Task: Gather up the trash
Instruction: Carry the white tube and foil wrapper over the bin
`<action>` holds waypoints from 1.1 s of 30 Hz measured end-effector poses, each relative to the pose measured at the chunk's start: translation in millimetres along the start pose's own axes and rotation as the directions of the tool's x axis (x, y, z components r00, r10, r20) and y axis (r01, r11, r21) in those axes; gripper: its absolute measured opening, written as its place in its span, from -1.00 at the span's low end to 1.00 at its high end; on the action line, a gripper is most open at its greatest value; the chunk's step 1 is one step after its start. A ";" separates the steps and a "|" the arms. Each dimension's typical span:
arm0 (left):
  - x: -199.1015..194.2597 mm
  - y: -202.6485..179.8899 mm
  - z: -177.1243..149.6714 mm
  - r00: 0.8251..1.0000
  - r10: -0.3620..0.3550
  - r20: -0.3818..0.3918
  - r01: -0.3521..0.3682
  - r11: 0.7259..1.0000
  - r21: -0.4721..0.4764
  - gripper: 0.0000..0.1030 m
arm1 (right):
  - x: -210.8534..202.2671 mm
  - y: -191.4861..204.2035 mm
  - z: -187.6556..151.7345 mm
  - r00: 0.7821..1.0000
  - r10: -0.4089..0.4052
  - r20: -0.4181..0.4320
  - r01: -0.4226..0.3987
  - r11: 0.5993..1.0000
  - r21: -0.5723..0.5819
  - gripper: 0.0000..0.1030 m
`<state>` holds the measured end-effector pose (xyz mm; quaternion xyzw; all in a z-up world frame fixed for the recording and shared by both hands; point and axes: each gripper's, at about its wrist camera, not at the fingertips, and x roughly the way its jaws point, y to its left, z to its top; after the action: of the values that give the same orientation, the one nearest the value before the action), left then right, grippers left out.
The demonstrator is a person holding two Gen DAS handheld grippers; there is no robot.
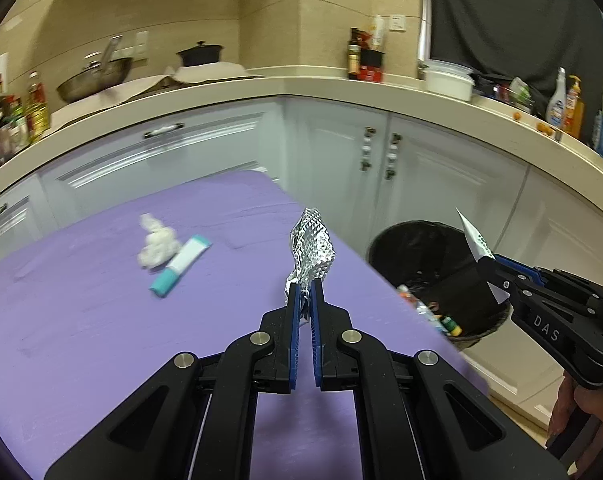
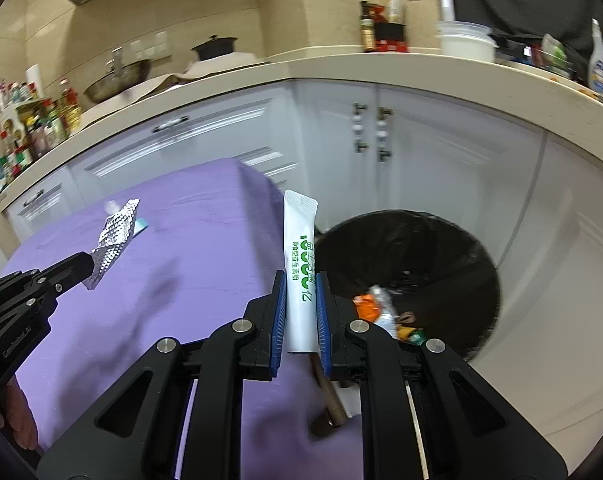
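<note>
Fingers of the left gripper (image 1: 304,294) were pinched nearly shut on a foil wrapper (image 1: 312,246), held above the purple bench (image 1: 81,320) near its right edge. At about ten o'clock from them, a tissue wad (image 1: 157,246) and a teal tube (image 1: 180,266) lay touching on the bench. To the right, the right gripper (image 2: 301,308) was clamped on a white sachet (image 2: 299,276), upright, beside the bin (image 2: 481,264) at two o'clock. Judging the step well: carry each piece fully over the bin's mouth before releasing, sachet first.
</note>
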<state>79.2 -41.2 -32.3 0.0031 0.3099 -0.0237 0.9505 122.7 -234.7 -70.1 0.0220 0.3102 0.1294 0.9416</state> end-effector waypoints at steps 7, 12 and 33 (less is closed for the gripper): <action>14.7 -39.0 9.1 0.999 -0.051 0.008 0.050 0.997 0.050 -0.89 | -4.5 -42.4 1.1 0.998 -0.065 0.019 0.064 0.997 0.050 -0.73; 25.4 -62.0 12.7 0.997 -0.082 0.002 0.081 0.994 0.071 -0.89 | -2.6 -67.9 2.1 0.995 -0.099 0.023 0.097 0.992 0.079 -0.73; 77.6 -122.7 18.2 0.993 -0.106 -0.049 0.112 0.985 0.134 -0.89 | 27.7 -119.6 -2.8 0.990 -0.140 0.003 0.138 0.980 0.142 -0.73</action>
<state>146.7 -167.5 -62.2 0.0516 0.3269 -0.0967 0.9387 170.0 -343.1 -102.9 0.0680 0.3133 0.0409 0.9463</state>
